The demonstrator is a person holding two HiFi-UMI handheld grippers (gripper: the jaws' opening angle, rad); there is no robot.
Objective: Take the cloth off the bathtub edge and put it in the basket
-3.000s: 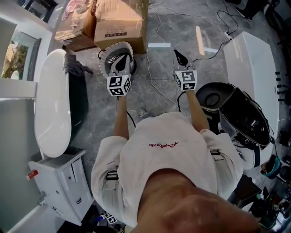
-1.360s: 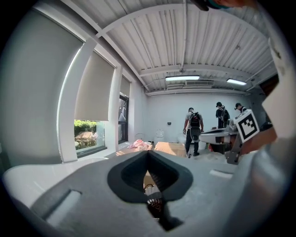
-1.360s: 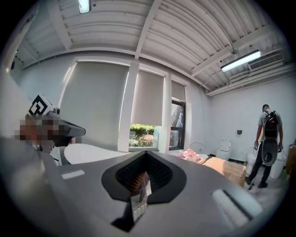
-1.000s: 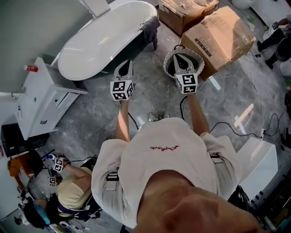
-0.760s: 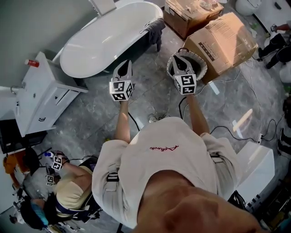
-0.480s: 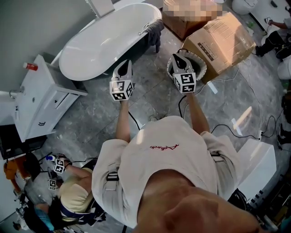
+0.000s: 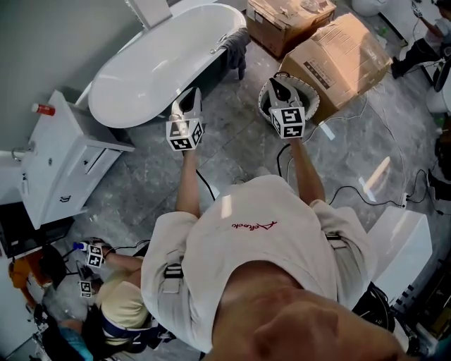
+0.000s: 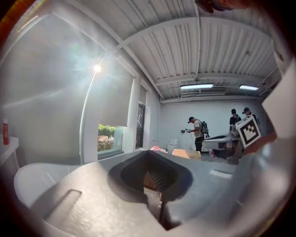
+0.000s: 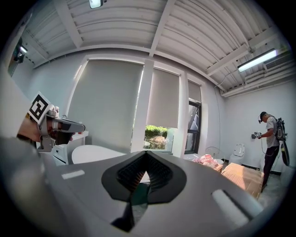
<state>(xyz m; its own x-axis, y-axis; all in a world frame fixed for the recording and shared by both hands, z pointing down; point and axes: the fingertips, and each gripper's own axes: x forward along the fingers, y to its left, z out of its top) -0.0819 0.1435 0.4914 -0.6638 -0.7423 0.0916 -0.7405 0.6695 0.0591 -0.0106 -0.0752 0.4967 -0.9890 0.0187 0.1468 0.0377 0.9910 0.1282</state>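
A dark grey cloth [image 7: 236, 44] hangs over the right end of the white bathtub [image 7: 162, 63]. The round white basket [image 7: 313, 100] stands on the floor beside a cardboard box. My left gripper [image 7: 195, 94] is shut and empty, held level above the floor short of the tub and well short of the cloth. My right gripper [image 7: 277, 82] is also shut and empty and hovers over the basket. In the left gripper view the jaws [image 8: 156, 185] are pressed together. The right gripper view shows shut jaws [image 9: 141, 185], the tub [image 9: 95, 152] and the left gripper [image 9: 58, 125].
Two cardboard boxes [image 7: 345, 60] [image 7: 289, 17] sit behind the basket. A white cabinet [image 7: 63, 162] stands at the tub's near end. A person crouches at the lower left [image 7: 116, 310]. Cables [image 7: 352, 190] trail over the grey floor. Another white fixture [image 7: 405, 247] is at the right.
Since three seconds ago I have turned, so the tub lies ahead at the upper left. Over the last second both shut grippers edged forward, the right one further over the basket.
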